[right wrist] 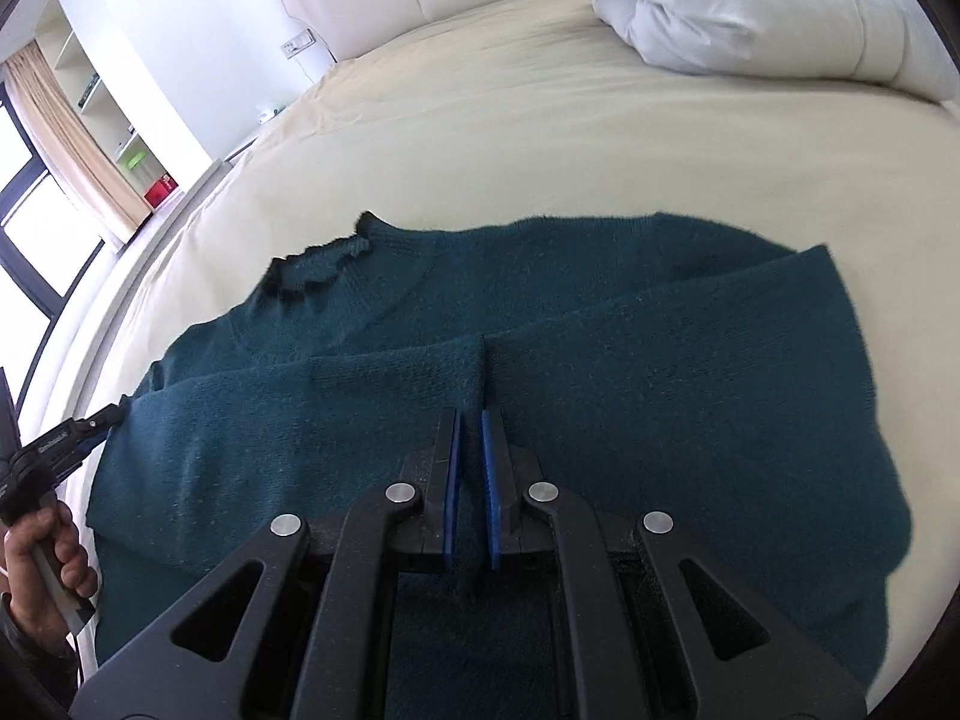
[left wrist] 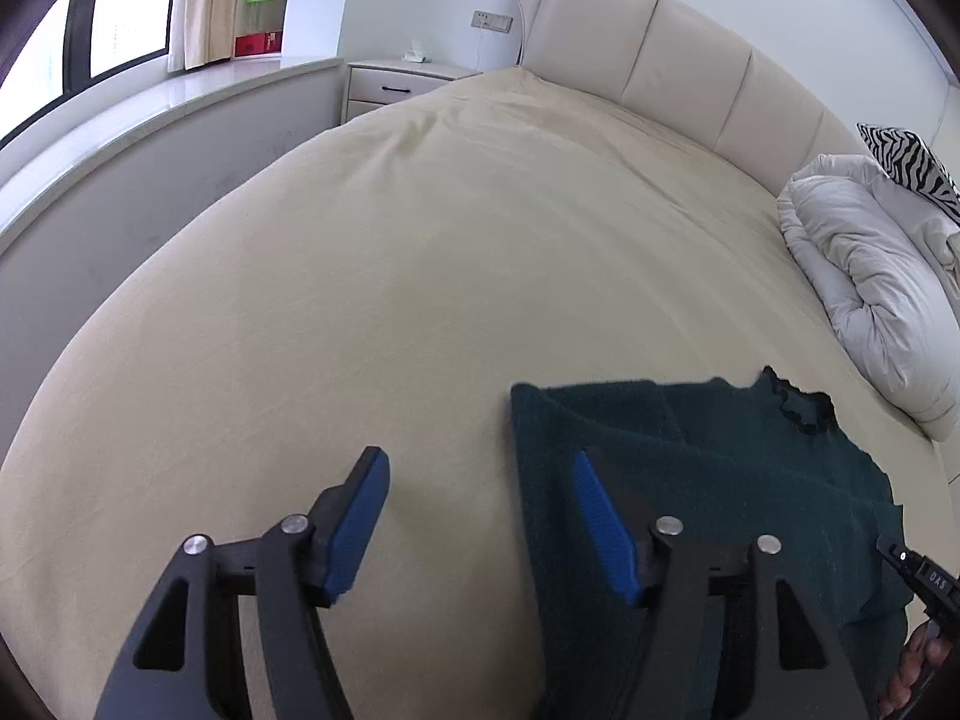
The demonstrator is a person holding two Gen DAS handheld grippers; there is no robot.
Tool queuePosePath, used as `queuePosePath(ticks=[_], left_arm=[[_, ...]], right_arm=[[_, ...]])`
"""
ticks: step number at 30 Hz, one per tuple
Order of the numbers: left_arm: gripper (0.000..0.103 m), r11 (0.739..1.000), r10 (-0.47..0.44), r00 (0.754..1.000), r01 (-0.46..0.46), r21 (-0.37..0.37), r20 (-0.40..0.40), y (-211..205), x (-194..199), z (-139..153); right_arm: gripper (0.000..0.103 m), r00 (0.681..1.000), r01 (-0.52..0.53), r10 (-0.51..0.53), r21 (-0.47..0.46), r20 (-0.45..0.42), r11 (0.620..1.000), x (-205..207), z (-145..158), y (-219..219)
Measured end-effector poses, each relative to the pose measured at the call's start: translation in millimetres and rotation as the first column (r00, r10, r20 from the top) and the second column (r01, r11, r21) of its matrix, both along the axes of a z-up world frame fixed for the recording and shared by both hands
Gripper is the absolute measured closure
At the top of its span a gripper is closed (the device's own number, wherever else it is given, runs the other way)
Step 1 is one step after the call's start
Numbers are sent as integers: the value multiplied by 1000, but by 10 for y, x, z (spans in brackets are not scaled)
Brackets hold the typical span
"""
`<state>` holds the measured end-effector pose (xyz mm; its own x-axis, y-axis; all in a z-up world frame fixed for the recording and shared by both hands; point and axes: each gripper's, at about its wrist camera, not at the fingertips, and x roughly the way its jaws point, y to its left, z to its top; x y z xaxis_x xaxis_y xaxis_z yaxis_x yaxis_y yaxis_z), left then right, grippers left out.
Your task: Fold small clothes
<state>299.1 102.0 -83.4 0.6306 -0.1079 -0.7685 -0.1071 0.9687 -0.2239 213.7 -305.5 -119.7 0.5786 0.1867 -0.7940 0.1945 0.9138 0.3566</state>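
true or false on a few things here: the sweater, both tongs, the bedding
1. The dark green sweater lies on the bed sheet. True.
2. The left tongs are clamped on the sweater. False: they stand open, one finger over bare sheet.
3. The right tongs are wide open. False: nearly shut, hanging above the sweater, gripping nothing.
4. A white duvet is bunched near the headboard. True.
5. Both sleeves are folded across the body. True.

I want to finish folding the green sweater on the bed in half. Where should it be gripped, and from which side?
Probably the hem end of the sweater, nearest the grippers: both sleeves are already folded across the body, and the collar lies at the far end. Pinch the near corners from above with the left gripper and right gripper, then carry them toward the collar.
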Motion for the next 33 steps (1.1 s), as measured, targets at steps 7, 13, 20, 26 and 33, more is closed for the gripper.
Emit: queuePosePath(ticks=[7,13,20,26,33], left_arm=[[90,984,-126,990,132,120,-59,-346,-203,-198],[94,978,-144,988,150,146,-50,-314,-272,-178],[98,970,-143,989,147,192,-34,-230,-371,-182],[101,979,-114,993,117,164,-29,-134,-347,-243],[101,992,-77,995,70,109,62,-14,-653,67]], right_arm=[[74,998,-47,46,-5,-41,999,-119,-58,154],[94,997,-34,32,-39,-70,999,-132,-53,219],[96,996,-15,13,-24,-85,1000,-193,-94,239],[96,997,-29,27,-26,-71,999,-174,-172,238],[84,999,39,-38,26,-36,999,-332,-8,80]])
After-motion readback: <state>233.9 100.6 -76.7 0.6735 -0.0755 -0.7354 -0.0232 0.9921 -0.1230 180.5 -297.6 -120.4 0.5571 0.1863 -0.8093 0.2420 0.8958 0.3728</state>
